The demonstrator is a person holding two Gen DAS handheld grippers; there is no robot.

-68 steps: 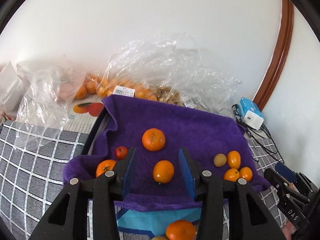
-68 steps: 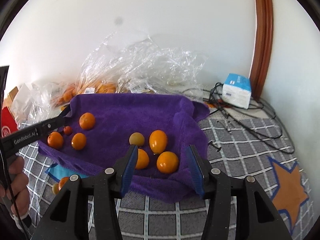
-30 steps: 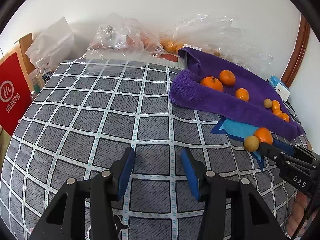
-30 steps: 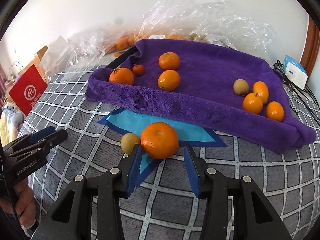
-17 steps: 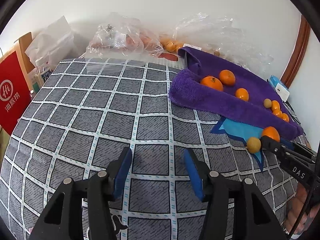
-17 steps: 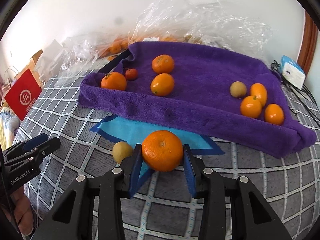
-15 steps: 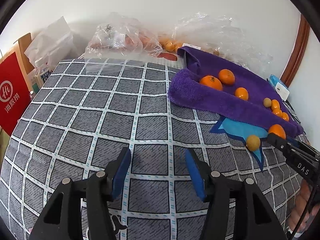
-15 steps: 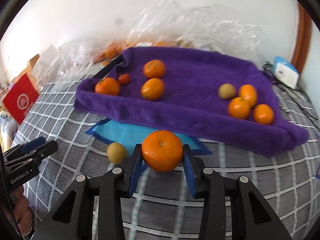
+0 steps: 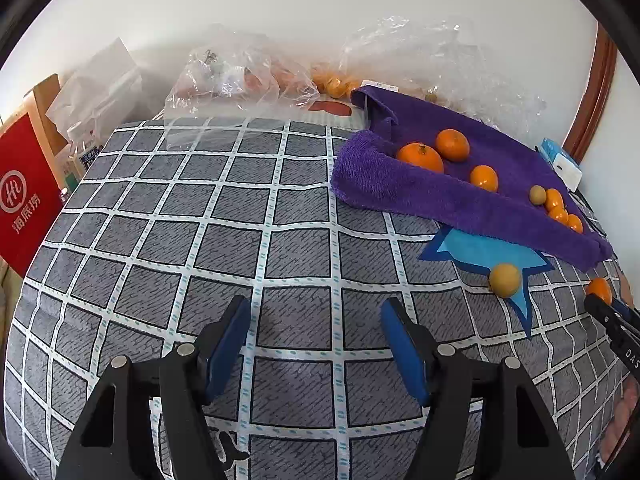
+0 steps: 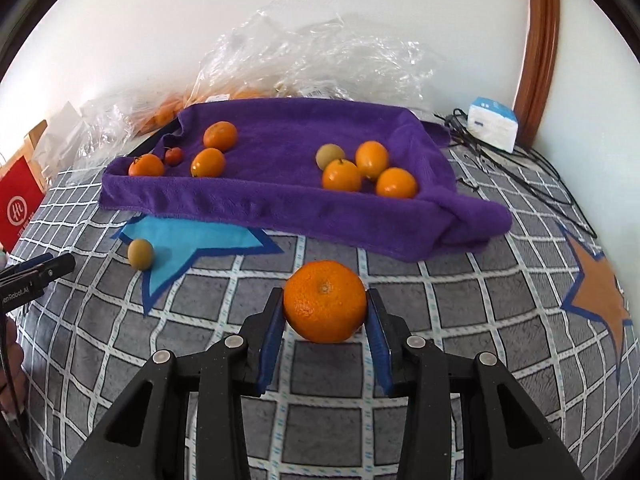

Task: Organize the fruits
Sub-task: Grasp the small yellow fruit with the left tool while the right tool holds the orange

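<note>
"DAS" on the right gripper (image 9: pixel 618 330), seemingly "enRobot.AI" on the left gripper (image 10: pixel 38 272) — both partial.

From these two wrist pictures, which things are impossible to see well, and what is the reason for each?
- Fruit in the clear plastic bags, right wrist view: crinkled, glaring film hides kind and number.
- Small red fruit, right wrist view: too small to name; in the left wrist view the purple towel fold hides it.
- Right gripper, left wrist view: cut off by the edge, only a sliver of its orange shows.

Bed cover (image 9: pixel 224 216): grey, white-checked, with blue and orange star patches. Lying on it: purple towel (image 10: pixel 280 200), one small yellowish fruit (image 10: pixel 140 254), white box (image 10: pixel 493 123), black cables (image 10: pixel 516 168), plastic bags (image 9: pixel 236 76).
</note>
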